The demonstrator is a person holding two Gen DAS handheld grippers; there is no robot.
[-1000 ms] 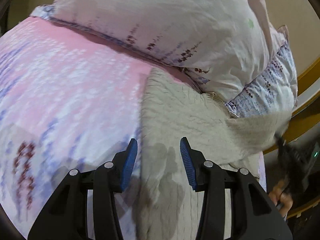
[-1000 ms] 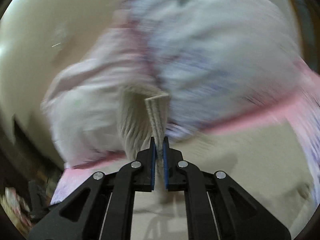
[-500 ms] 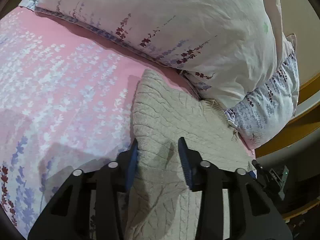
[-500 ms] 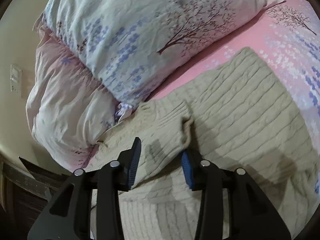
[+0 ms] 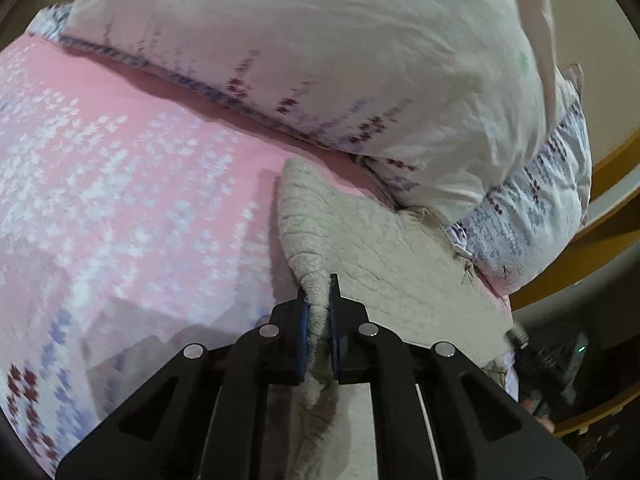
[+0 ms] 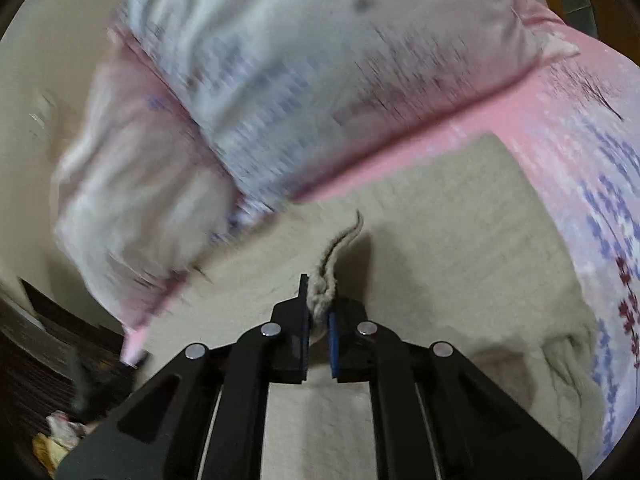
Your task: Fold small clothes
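Observation:
A beige knitted sweater (image 5: 384,248) lies on the pink flowered bedsheet (image 5: 120,184), close under the pillows. My left gripper (image 5: 319,300) is shut on the sweater's left edge, which bunches up between the blue pads. In the right wrist view the sweater (image 6: 460,248) spreads across the bed, and my right gripper (image 6: 318,304) is shut on a pinched fold of it that stands up in a thin ridge. The view is blurred.
Two large flowered pillows (image 5: 320,60) are stacked at the head of the bed, also in the right wrist view (image 6: 300,80). A wooden bed frame (image 5: 600,216) runs along the right. Dark clutter (image 6: 60,400) sits beside the bed at lower left.
Both grippers were open over the flat sweater half a second ago. Both have closed on it, each pinching up a fold. The right gripper is moving.

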